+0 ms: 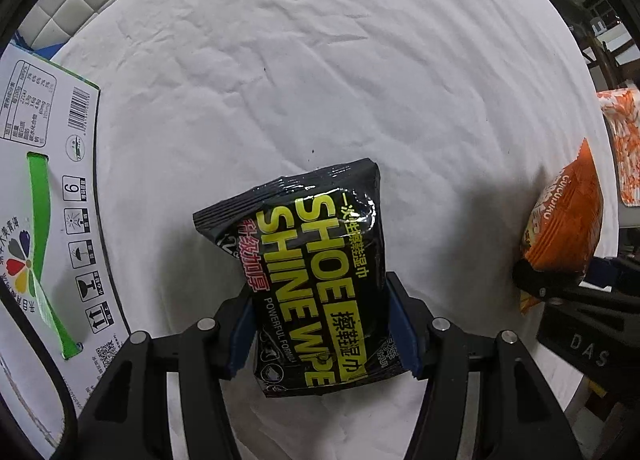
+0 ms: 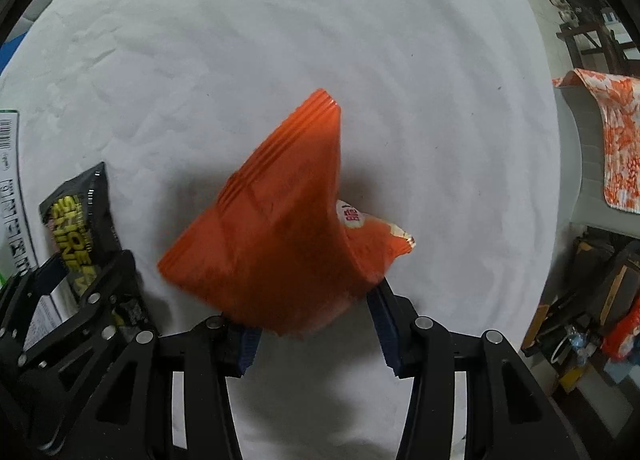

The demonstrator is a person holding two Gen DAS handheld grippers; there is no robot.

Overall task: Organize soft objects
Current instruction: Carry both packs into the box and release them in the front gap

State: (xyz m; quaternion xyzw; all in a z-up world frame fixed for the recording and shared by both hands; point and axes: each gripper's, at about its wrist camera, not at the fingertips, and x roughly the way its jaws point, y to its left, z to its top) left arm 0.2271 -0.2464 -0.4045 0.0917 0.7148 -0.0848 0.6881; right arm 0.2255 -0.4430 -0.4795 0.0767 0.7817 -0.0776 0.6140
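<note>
Wipes pack (image 1: 320, 280) hangs clamped in the left gripper (image 1: 320, 334), chip bag (image 2: 280, 236) in the right gripper (image 2: 316, 324), each pinched near one end and lifted off the white sheet (image 1: 320, 60), probably for carrying to the box (image 1: 44, 196) at left. Both packs' long axes run away from the jaws, free ends pointing down toward the sheet.

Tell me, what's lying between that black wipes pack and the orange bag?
Nothing. In the left wrist view, only bare, wrinkled white cloth shows between the black wipes pack and the orange bag; each hangs in its own tongs.
</note>
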